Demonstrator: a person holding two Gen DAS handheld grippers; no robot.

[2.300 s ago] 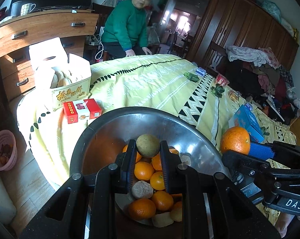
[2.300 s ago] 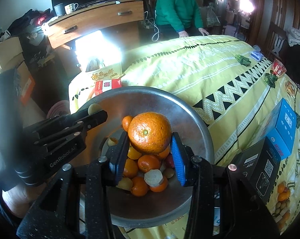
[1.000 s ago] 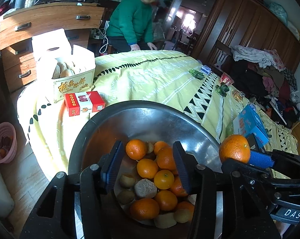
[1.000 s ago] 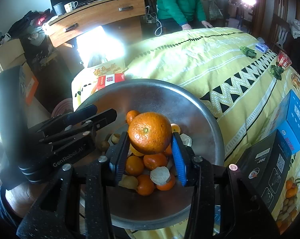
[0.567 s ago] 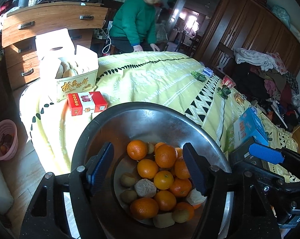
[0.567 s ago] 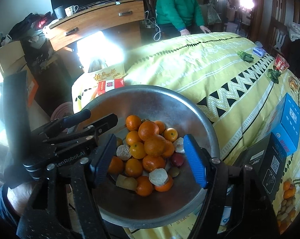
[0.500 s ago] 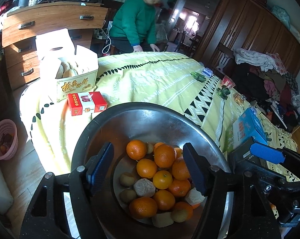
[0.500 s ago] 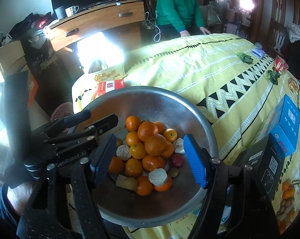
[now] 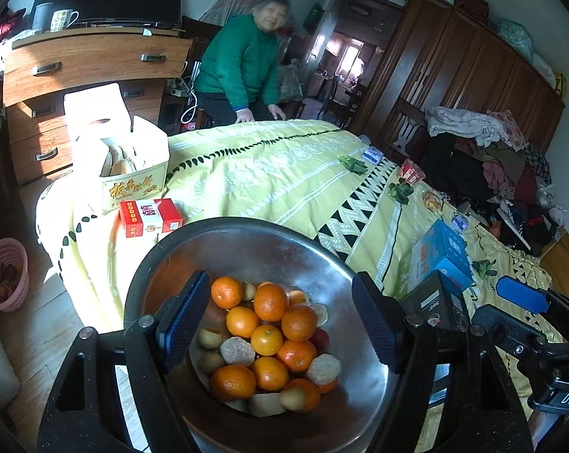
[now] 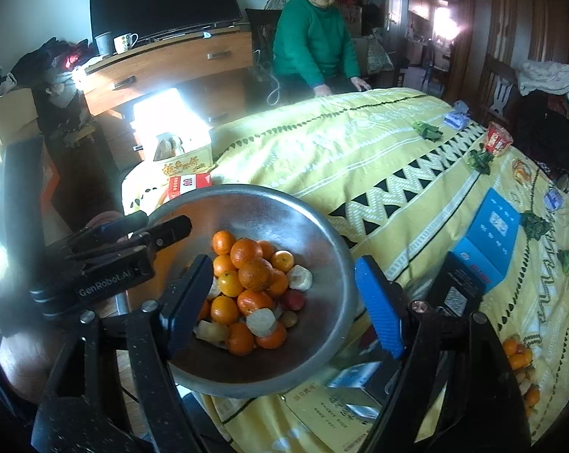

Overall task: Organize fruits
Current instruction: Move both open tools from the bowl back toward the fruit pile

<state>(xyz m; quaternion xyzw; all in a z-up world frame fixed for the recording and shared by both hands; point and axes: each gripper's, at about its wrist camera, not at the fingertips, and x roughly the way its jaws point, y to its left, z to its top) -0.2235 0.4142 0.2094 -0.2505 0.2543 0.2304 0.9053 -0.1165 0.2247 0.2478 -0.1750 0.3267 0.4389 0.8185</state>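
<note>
Left gripper (image 9: 280, 319) has just been opening, jaws wide apart and empty. Below them, the dented steel bowl (image 9: 246, 238) cradles glossy round oranges (image 9: 271, 302) and dull brown fruit. Right gripper (image 10: 284, 298), also just opening, has dropped its big orange (image 10: 255, 273) onto the pile between its jaws.

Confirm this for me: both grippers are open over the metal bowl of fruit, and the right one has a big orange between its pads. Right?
Not quite. The right gripper is empty: the right wrist view shows nothing between its pads. Both grippers are open over the metal bowl; the left gripper is empty too.
</note>
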